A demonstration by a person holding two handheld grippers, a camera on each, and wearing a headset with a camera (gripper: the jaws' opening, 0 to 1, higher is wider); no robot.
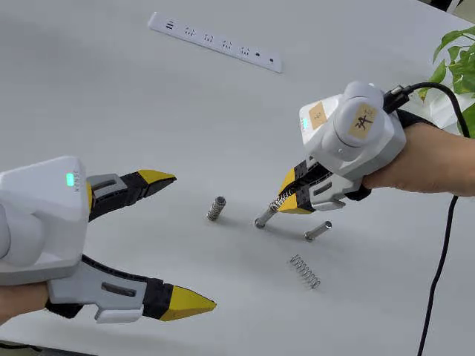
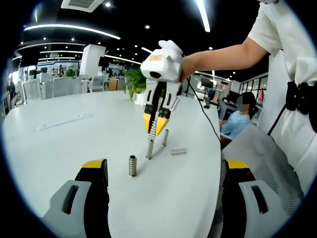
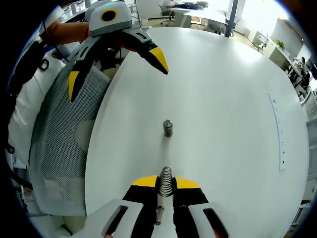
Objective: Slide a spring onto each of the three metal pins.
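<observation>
Jaws on the left gripper (image 1: 193,239)?
Spread wide with nothing between them. It is held low and level at the near edge of the table (image 1: 111,111), pointing across at the pins.
Closest part on the table?
Loose spring (image 1: 304,271), lying flat. Just past it stand three pins. The left pin (image 1: 220,199) already wears a fitted spring (image 1: 214,211), and the right pin (image 1: 318,231) is bare.
And the middle pin (image 1: 261,220)?
The right gripper (image 1: 286,196) slants down at it, gripped by a hand (image 1: 427,159) reaching in from the right. Its jaws pinch the held spring (image 1: 280,199), whose lower end meets the pin's top. Whether it is over the pin I cannot tell.
Farther back?
Power strip (image 1: 215,41), well apart.
</observation>
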